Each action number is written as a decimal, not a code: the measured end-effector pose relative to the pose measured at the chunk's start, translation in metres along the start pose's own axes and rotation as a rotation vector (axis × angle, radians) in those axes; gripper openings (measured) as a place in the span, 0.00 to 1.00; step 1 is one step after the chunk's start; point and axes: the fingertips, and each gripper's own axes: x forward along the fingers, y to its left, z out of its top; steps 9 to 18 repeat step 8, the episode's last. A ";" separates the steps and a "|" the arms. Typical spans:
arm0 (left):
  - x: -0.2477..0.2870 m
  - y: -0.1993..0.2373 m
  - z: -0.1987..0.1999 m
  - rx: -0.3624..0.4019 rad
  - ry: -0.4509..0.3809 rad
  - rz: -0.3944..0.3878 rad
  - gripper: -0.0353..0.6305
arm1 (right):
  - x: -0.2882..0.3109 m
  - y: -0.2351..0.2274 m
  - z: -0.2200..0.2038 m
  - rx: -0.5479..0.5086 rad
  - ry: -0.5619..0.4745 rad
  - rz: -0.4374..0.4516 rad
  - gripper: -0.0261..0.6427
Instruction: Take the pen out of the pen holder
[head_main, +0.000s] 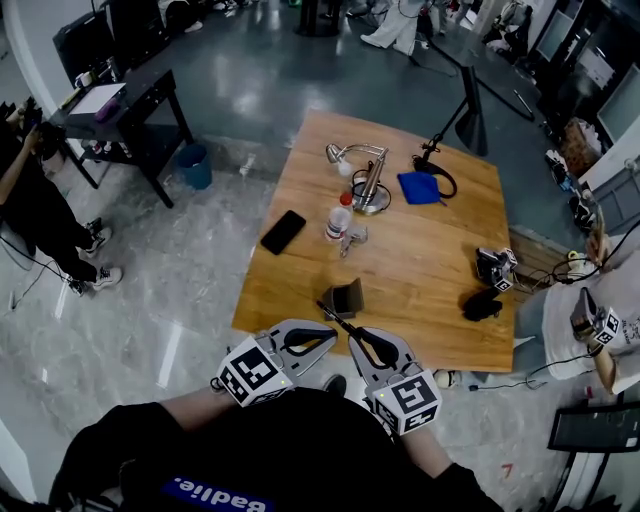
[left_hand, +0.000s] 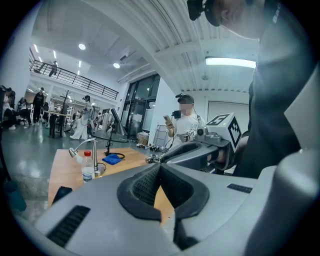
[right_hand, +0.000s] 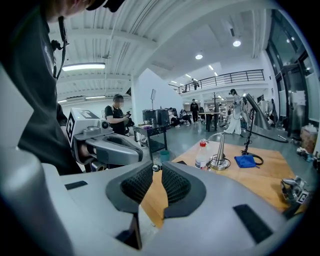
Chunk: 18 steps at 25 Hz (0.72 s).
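Note:
The pen holder (head_main: 347, 298), a small dark open box, stands on the wooden table (head_main: 420, 270) near its front edge. My right gripper (head_main: 356, 337) is shut on a thin dark pen (head_main: 330, 314), which juts from the jaw tips up and left, just in front of the holder. The pen's small metal end (right_hand: 156, 168) shows between the right gripper's pads. From the left gripper view the right gripper (left_hand: 157, 159) has the pen end (left_hand: 149, 160) poking out of its front. My left gripper (head_main: 331, 336) hangs beside it, shut with nothing in it; its pads (left_hand: 150, 184) meet at the tips.
On the table lie a black phone (head_main: 284, 231), a water bottle (head_main: 340, 218), a metal desk lamp (head_main: 368, 185), a blue cloth (head_main: 418, 187), a spare gripper (head_main: 495, 268) and a black object (head_main: 482, 305). People stand at the left and right edges.

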 end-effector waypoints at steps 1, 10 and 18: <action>0.000 -0.001 0.000 -0.001 0.002 0.000 0.05 | -0.001 0.000 0.000 0.000 0.000 -0.001 0.13; 0.004 -0.005 0.000 0.003 0.003 -0.008 0.05 | -0.004 -0.003 -0.005 0.004 0.006 -0.003 0.13; 0.004 -0.005 0.000 0.003 0.003 -0.008 0.05 | -0.004 -0.003 -0.005 0.004 0.006 -0.003 0.13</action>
